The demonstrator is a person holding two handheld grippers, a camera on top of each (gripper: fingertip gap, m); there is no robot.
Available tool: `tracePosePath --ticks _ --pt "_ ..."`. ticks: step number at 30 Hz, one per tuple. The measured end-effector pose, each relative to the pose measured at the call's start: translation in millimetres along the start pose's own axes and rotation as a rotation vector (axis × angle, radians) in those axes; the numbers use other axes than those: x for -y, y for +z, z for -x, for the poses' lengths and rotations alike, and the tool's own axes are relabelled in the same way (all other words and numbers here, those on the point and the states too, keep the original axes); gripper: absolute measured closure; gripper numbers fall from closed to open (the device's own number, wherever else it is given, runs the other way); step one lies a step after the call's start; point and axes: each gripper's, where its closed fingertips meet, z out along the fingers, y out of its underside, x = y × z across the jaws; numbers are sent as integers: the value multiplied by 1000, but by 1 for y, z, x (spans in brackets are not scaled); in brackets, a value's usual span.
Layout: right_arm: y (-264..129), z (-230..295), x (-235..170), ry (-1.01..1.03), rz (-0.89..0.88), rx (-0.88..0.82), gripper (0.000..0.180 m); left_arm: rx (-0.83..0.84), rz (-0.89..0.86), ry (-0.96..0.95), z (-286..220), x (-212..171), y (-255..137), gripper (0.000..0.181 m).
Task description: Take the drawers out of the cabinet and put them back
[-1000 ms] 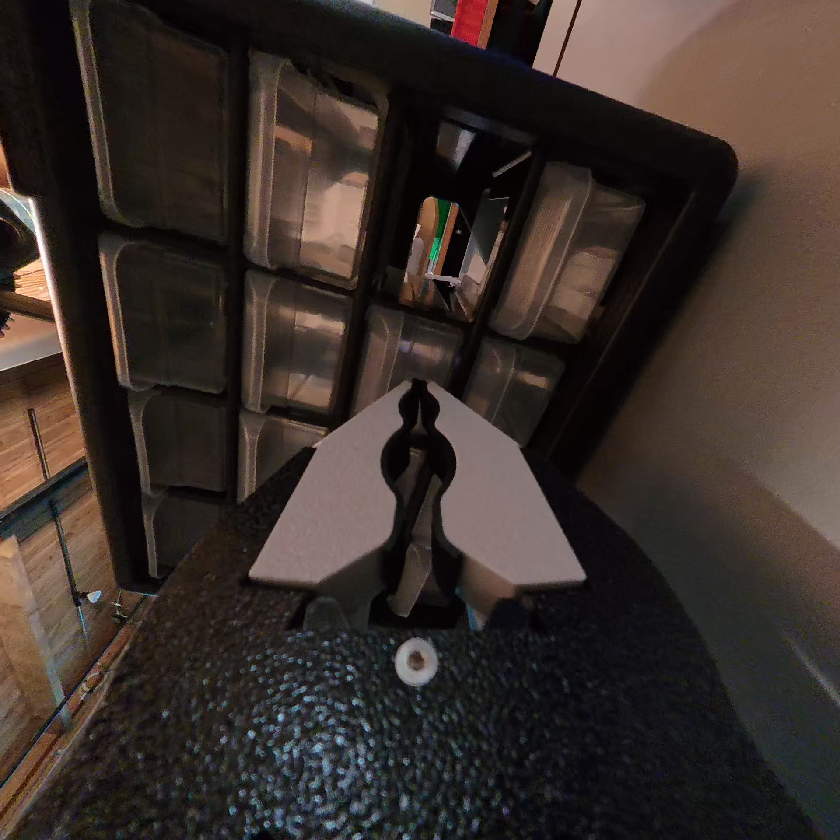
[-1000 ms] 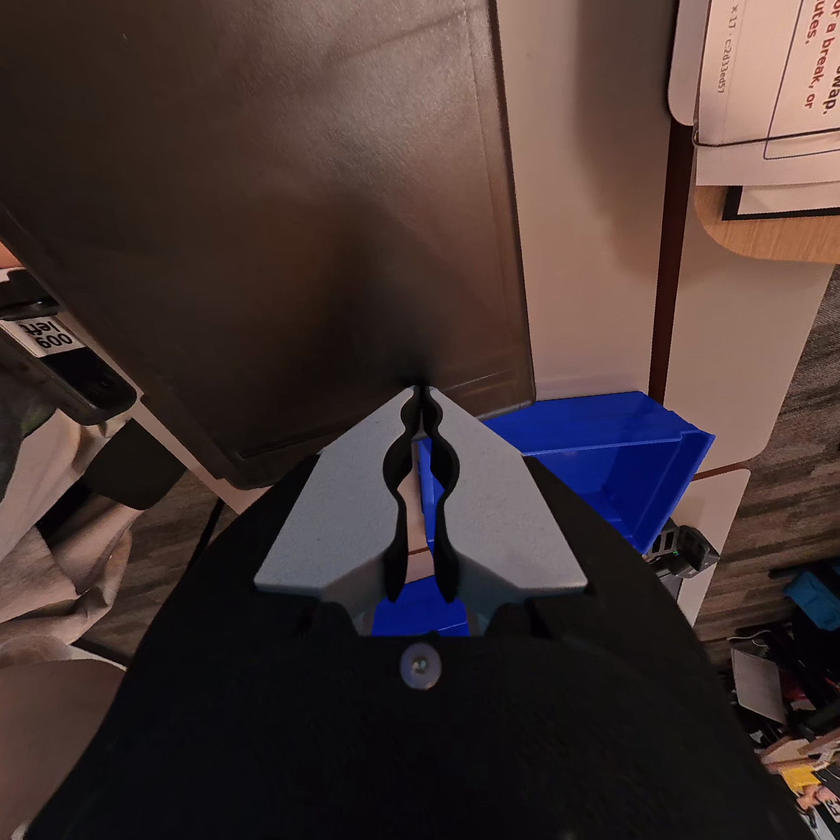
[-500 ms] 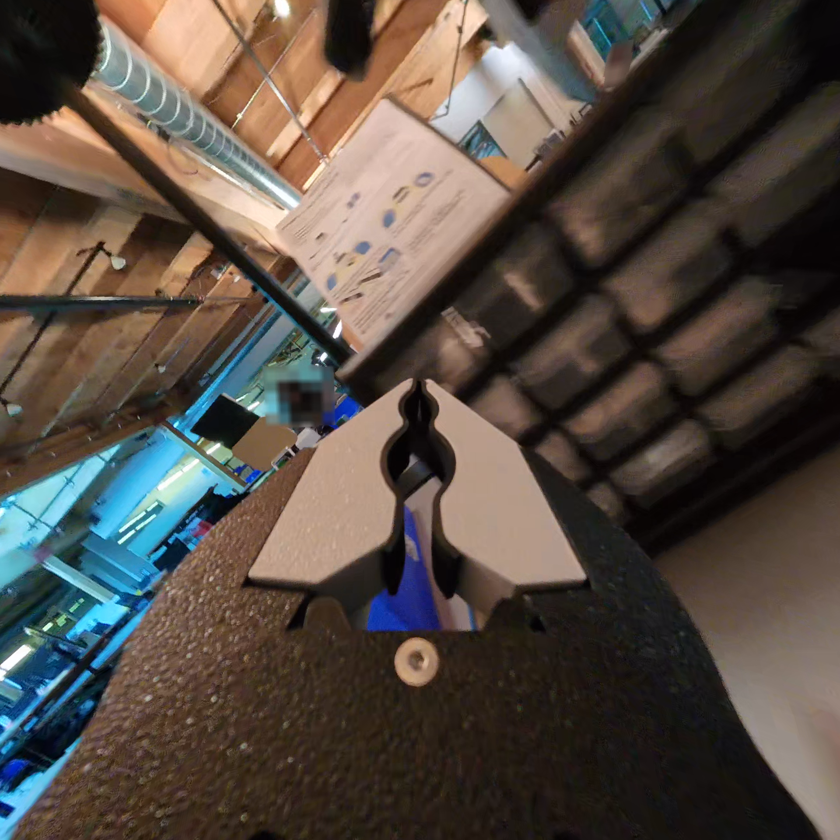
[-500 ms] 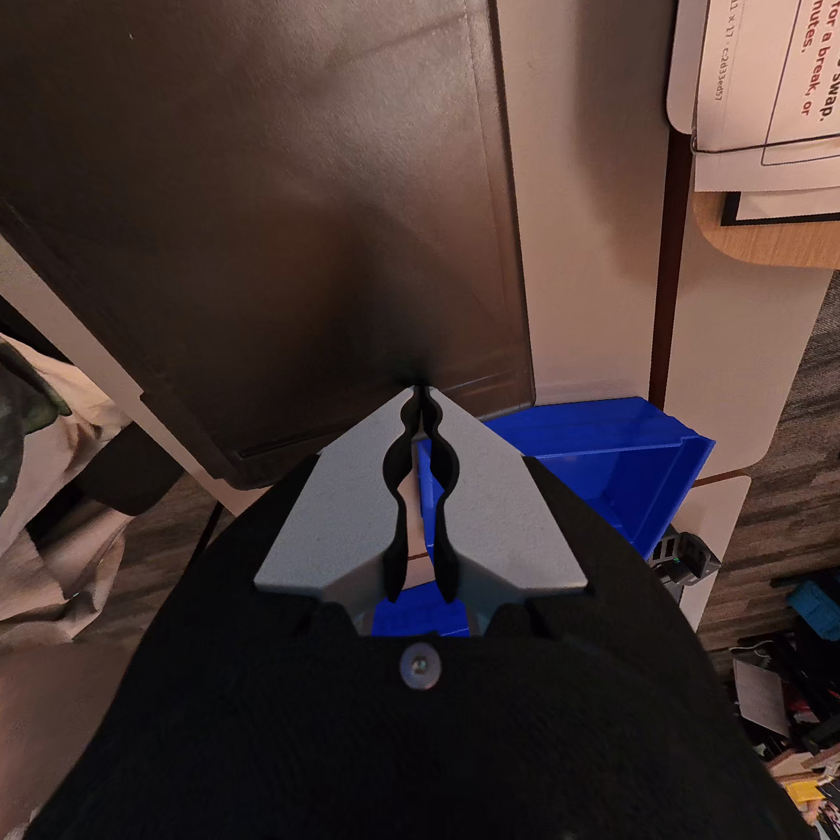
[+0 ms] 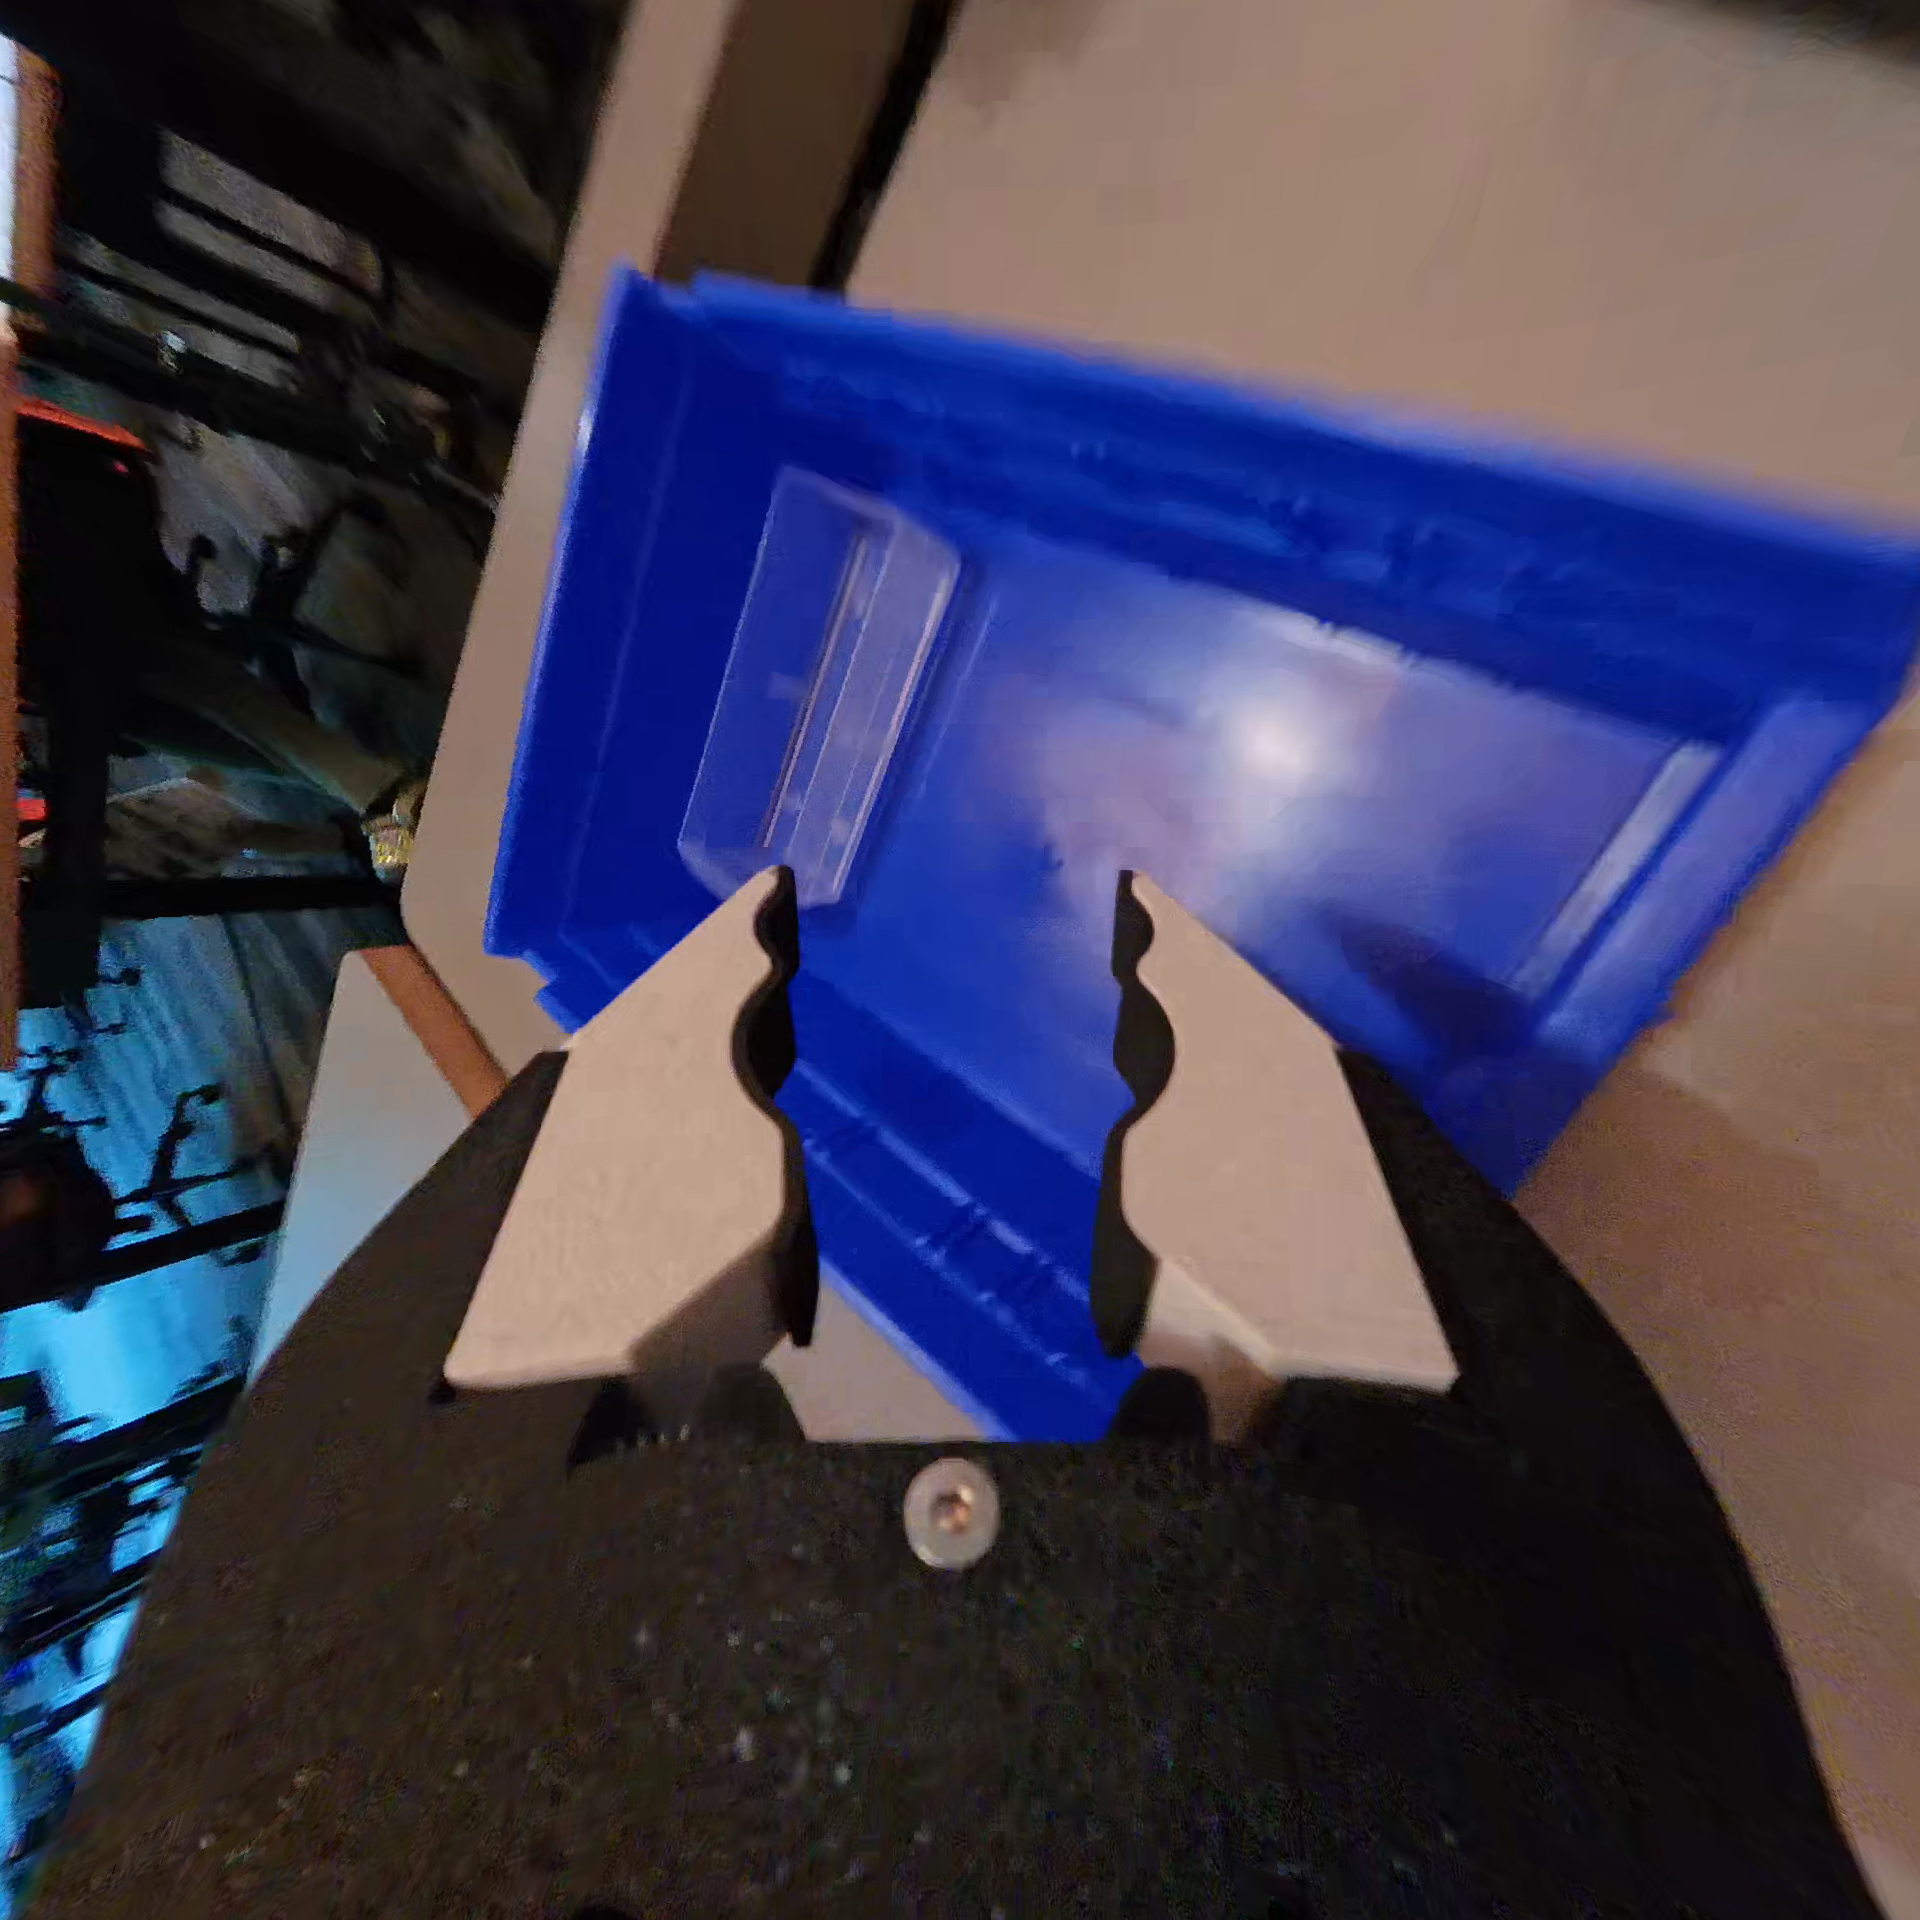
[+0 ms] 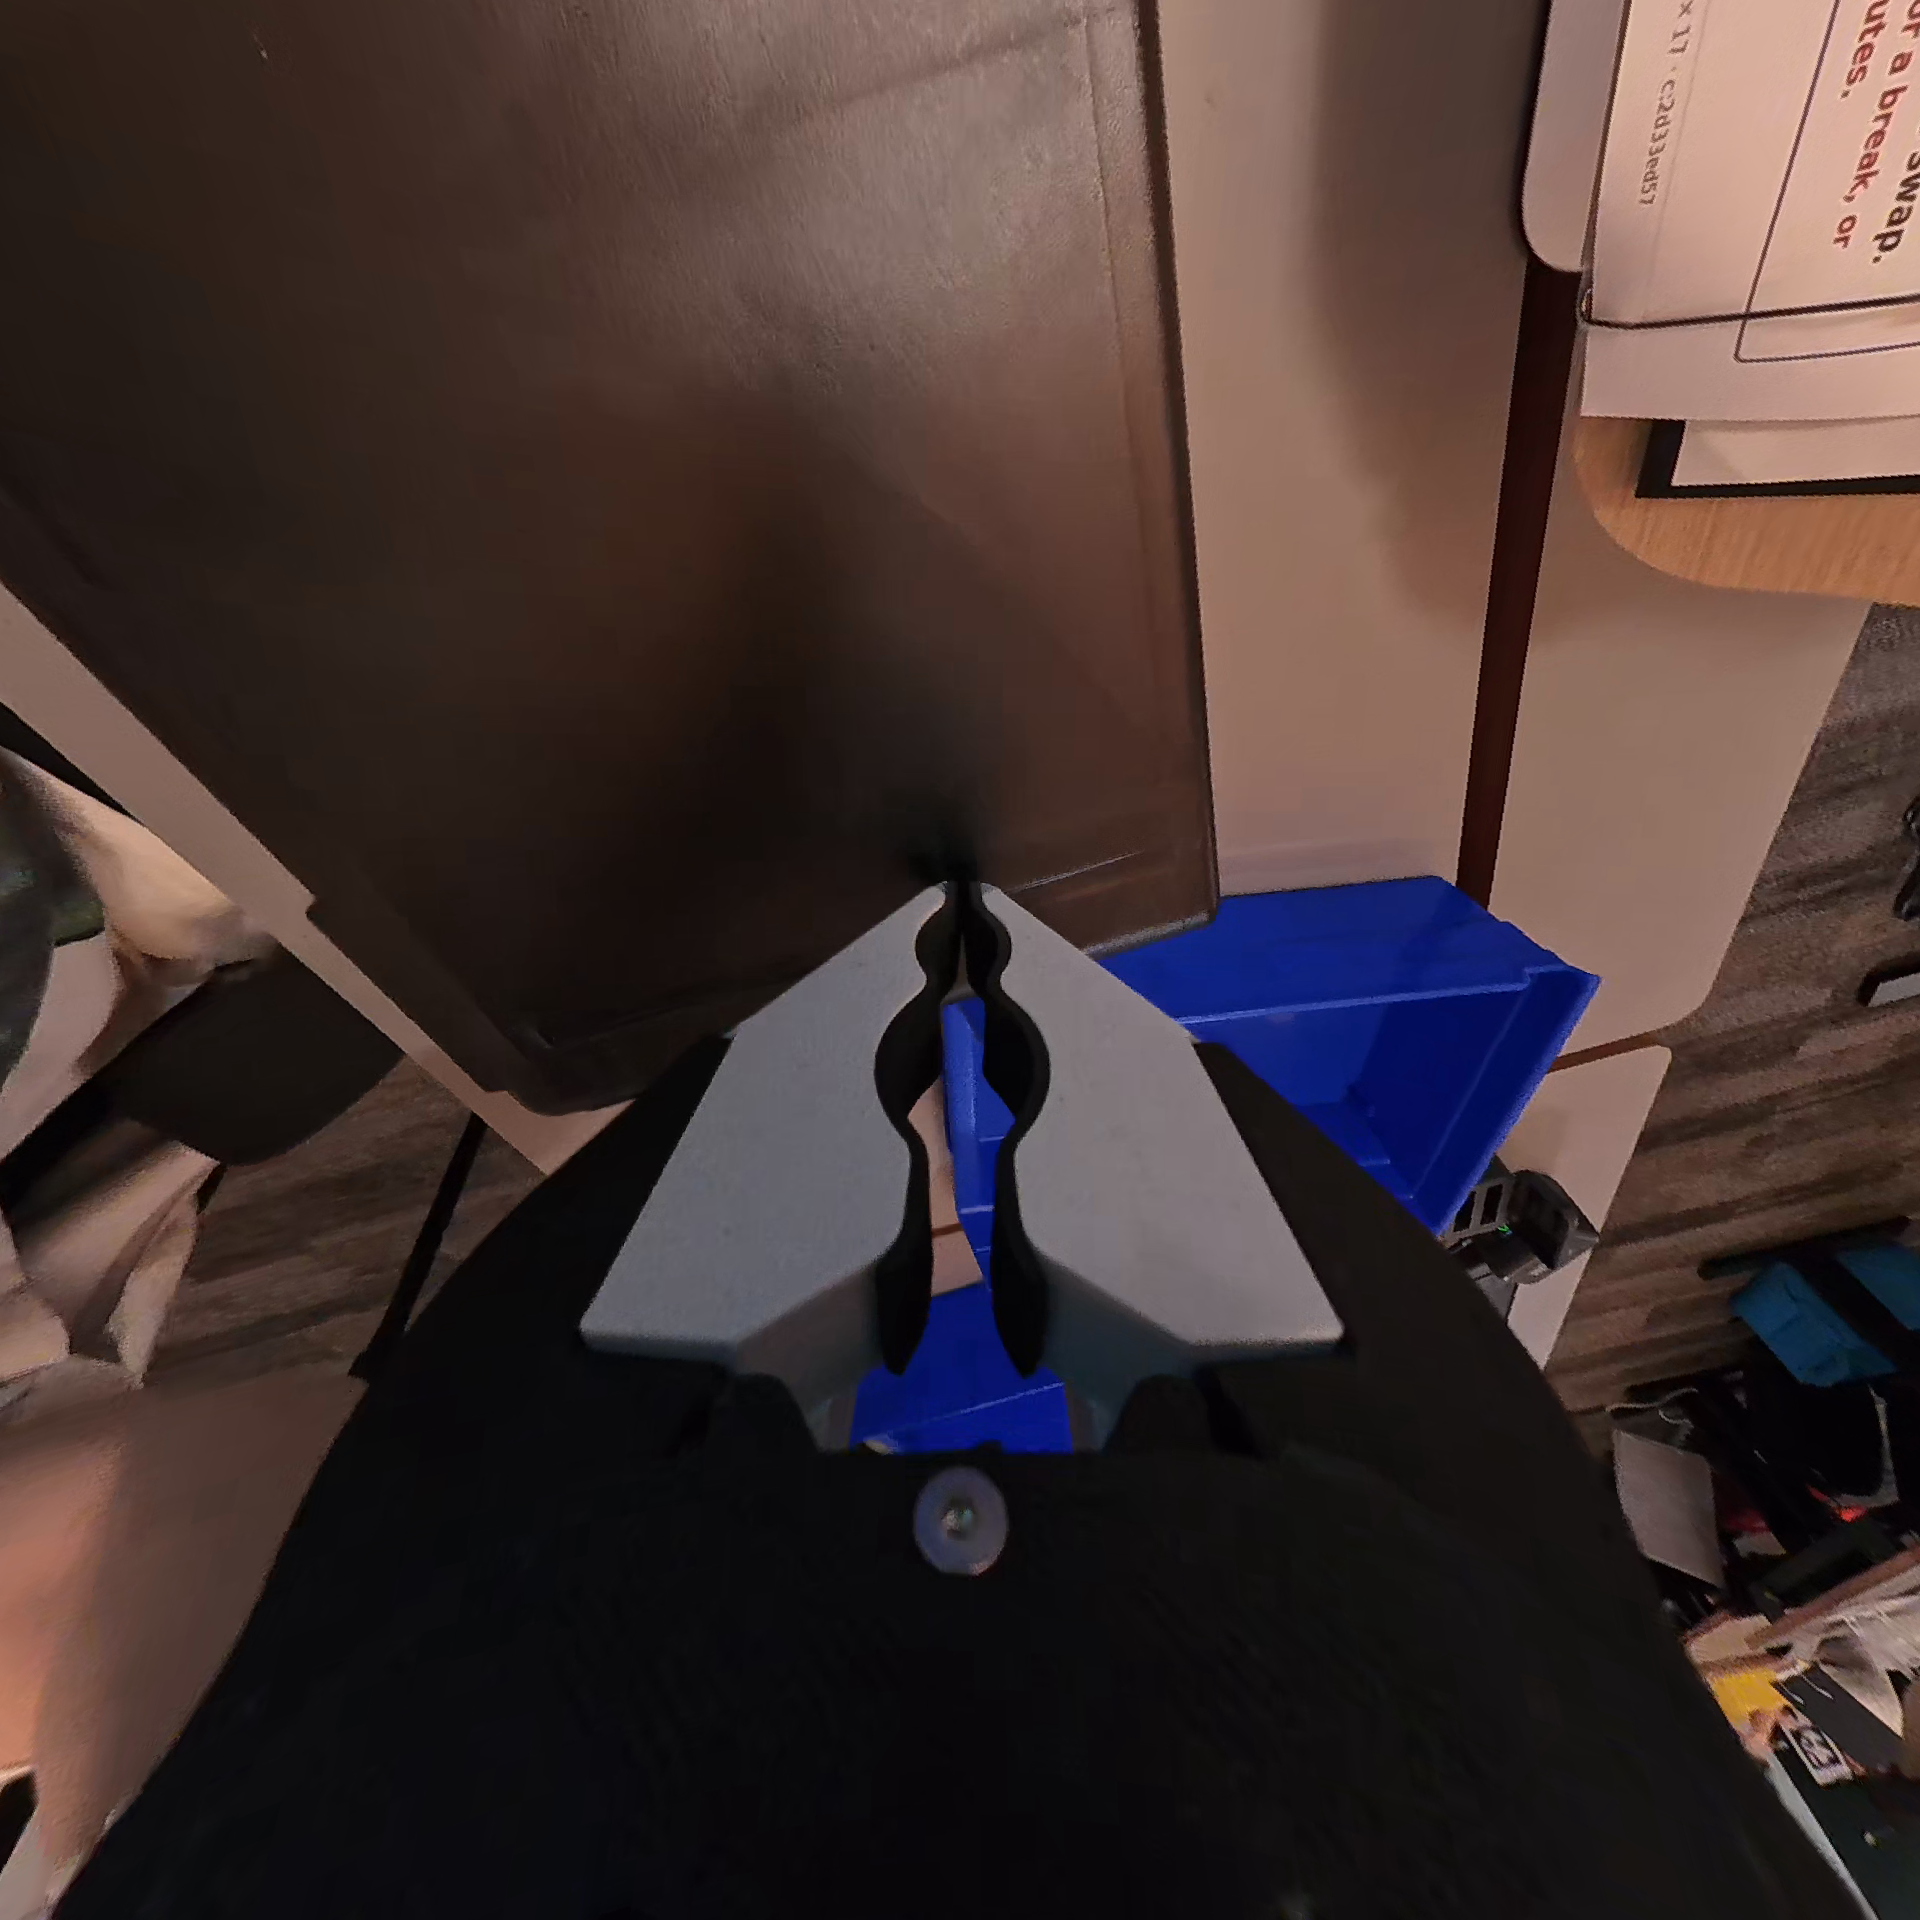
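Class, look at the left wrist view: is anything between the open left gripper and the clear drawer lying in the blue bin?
Nothing visible is. The left gripper is open above the blue bin, and the clear drawer lies uncovered on the bin's floor just beyond the fingertips.

Blue bin (image 5: 1195,665): blurred, right corner cut off by frame edge. Black cabinet (image 6: 582,468): top and left cropped, drawer fronts hidden.

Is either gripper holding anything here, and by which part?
The left gripper is open and empty above the clear drawer in the blue bin. The right gripper is shut, tips against the black cabinet.
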Motion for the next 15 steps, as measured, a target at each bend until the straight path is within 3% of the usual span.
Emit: tracePosePath --ticks 4,15 --pt "0 0 0 -9 37 -5 180 -96 171 87 21 -24 33 115" --pt "0 0 1 -6 -62 65 180 -204 430 216 58 -70 112 140"
